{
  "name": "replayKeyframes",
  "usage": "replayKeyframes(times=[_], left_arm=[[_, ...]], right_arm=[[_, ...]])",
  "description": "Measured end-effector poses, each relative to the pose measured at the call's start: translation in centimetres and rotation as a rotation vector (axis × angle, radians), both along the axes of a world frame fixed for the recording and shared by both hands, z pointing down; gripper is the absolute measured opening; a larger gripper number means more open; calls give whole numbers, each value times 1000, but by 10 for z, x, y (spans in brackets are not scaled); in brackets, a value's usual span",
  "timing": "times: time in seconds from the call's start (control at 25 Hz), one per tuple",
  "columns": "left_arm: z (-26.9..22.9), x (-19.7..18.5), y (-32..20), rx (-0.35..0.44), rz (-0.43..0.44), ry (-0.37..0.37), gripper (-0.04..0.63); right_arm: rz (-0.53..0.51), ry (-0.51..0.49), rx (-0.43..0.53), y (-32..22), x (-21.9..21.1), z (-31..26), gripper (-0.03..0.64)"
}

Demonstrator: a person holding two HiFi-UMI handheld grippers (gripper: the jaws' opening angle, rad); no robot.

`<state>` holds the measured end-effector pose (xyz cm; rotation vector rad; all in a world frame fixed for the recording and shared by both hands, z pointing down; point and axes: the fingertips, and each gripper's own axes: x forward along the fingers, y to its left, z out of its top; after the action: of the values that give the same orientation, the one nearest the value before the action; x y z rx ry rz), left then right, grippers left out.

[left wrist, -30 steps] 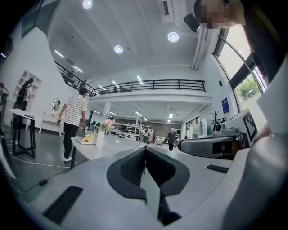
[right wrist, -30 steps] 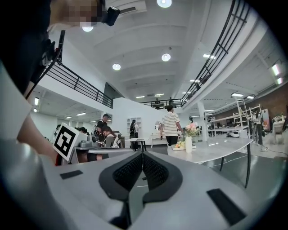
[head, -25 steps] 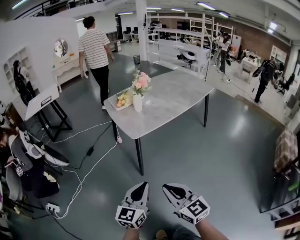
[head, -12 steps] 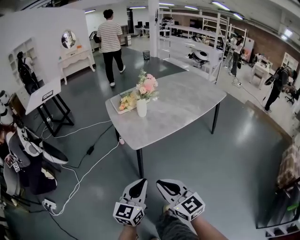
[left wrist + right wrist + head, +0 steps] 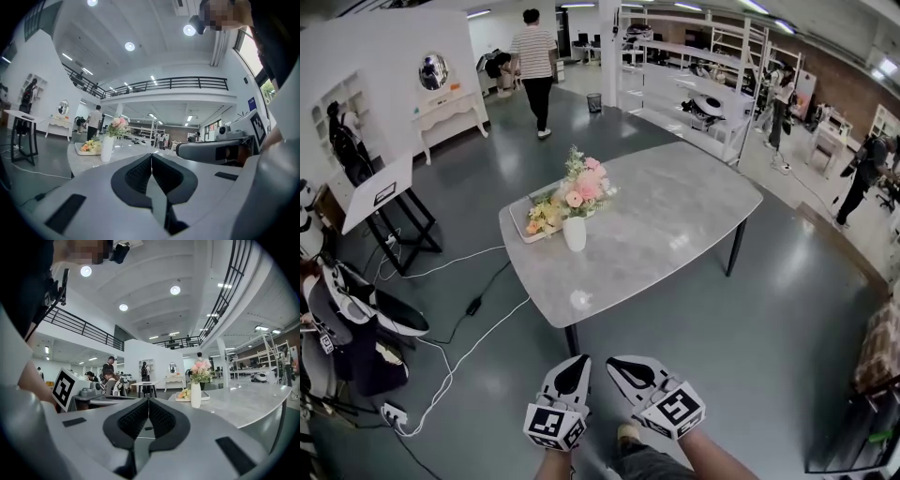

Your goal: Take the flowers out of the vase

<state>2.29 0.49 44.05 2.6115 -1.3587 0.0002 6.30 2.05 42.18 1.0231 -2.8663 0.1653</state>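
Observation:
A white vase (image 5: 575, 233) with pink and cream flowers (image 5: 579, 187) stands on the left part of a grey table (image 5: 675, 216). The vase (image 5: 107, 148) shows far ahead in the left gripper view, and the vase (image 5: 196, 395) likewise in the right gripper view. My left gripper (image 5: 577, 368) and right gripper (image 5: 618, 367) are held side by side low in the head view, short of the table's near corner. Both are shut with nothing between the jaws.
A tray (image 5: 521, 221) with more flowers lies behind the vase. Cables (image 5: 478, 328) run over the floor at the left, next to a stand (image 5: 384, 202) and equipment. A person in a striped shirt (image 5: 534, 56) walks away at the back. Shelving (image 5: 694, 94) stands behind the table.
The table and vase have come nearer and lower in the head view as I walked towards them. Both grippers stay shut. The person in the striped shirt has walked farther off.

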Motion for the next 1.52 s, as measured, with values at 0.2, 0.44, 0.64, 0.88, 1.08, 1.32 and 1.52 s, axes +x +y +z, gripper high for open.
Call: replayKeyframes(times=[0.2, 0.44, 0.64, 0.88, 1.08, 1.32, 1.52], left_arm=[[2, 8, -33, -7, -24, 1, 14], [10, 10, -54, -9, -50, -9, 14], [24, 9, -60, -36, -59, -19, 14], [33, 5, -82, -45, -56, -18, 14], [38, 4, -114, -42, -25, -18, 14], [40, -8, -161, -41, 26, -32, 14], [44, -23, -199, -41, 76, -40, 14]], right_arm=[[-25, 3, -18, -32, 8, 4, 20], [-57, -10, -27, -58, 11, 13, 20], [-75, -16, -53, -67, 8, 24, 20], [-67, -17, -59, -88, 0, 30, 20], [-40, -14, -67, -115, -5, 33, 20], [-6, -5, -79, -158, -23, 40, 20], [20, -3, -78, -198, -46, 40, 20]])
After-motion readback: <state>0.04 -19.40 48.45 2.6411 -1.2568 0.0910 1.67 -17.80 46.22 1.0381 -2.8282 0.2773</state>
